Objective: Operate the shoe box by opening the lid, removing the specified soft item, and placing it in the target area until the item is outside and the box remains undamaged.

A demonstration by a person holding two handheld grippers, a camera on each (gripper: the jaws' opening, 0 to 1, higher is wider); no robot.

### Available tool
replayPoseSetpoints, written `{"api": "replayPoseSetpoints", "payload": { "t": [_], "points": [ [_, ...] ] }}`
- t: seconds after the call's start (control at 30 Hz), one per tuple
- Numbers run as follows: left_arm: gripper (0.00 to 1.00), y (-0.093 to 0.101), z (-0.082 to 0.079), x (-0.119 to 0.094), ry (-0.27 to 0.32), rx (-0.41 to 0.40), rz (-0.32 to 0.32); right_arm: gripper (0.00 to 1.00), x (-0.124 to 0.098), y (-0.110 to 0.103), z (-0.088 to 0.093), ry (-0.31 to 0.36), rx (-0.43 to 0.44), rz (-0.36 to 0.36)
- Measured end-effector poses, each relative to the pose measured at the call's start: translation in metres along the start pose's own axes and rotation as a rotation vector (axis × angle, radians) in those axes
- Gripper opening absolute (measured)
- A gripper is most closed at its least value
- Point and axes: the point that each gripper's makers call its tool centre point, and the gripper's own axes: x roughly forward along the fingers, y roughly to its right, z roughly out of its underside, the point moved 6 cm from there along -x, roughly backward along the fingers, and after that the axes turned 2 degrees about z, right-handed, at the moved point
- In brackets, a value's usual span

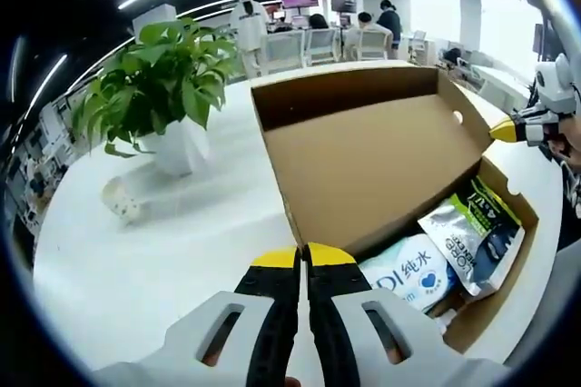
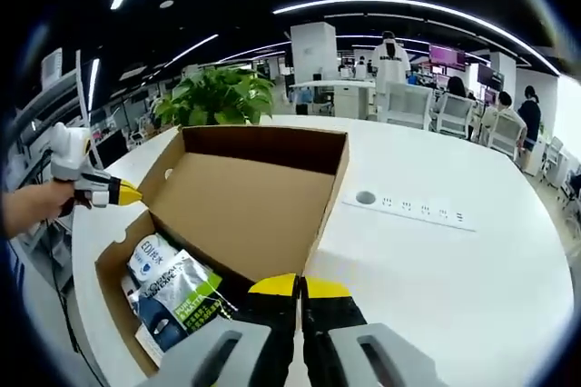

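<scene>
Left gripper (image 1: 303, 258): yellow-tipped jaws pressed together with nothing between them, tips right at the near edge of the cardboard shoe box (image 1: 381, 164), lid already swung up and back. Ahead and to the right of those tips, down inside the box: a pale blue soft pack (image 1: 413, 280) printed with blue letters and a heart, and beside it, further right, a grey, black and green pouch (image 1: 472, 233). Beyond the box's far right corner, the other gripper with its yellow tip near the lid's edge. Off to the left of the left gripper, well apart on the white table (image 1: 163, 251), a leafy plant (image 1: 163, 78) in a white pot. Right gripper (image 2: 300, 289): jaws likewise closed and empty, tips just at the box's (image 2: 254, 196) near wall below the raised lid. Left of and below those tips, inside the box, the same blue pack (image 2: 150, 258) and the grey and green pouch (image 2: 186, 296), partly overlapping. Ahead to the right, a power strip (image 2: 413, 208) lying on the table (image 2: 454, 287). Far left, a hand (image 2: 36, 203) holding the other gripper, yellow tip close to the lid's side flap. Plant (image 2: 218, 96) beyond the lid.
</scene>
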Motion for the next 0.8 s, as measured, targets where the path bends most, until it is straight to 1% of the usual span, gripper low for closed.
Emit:
{"api": "replayPoseSetpoints", "payload": {
  "t": [0.43, 0.8],
  "points": [
    [0.00, -0.002, -0.006, 0.006, -0.049, -0.018, 0.022, 0.00, 0.008, 0.006, -0.005, -0.044, 0.078, -0.006],
    [0.01, -0.005, -0.008, 0.012, -0.079, -0.005, 0.028, 0.00, 0.014, 0.010, -0.005, -0.065, 0.126, -0.010]
  ]
}}
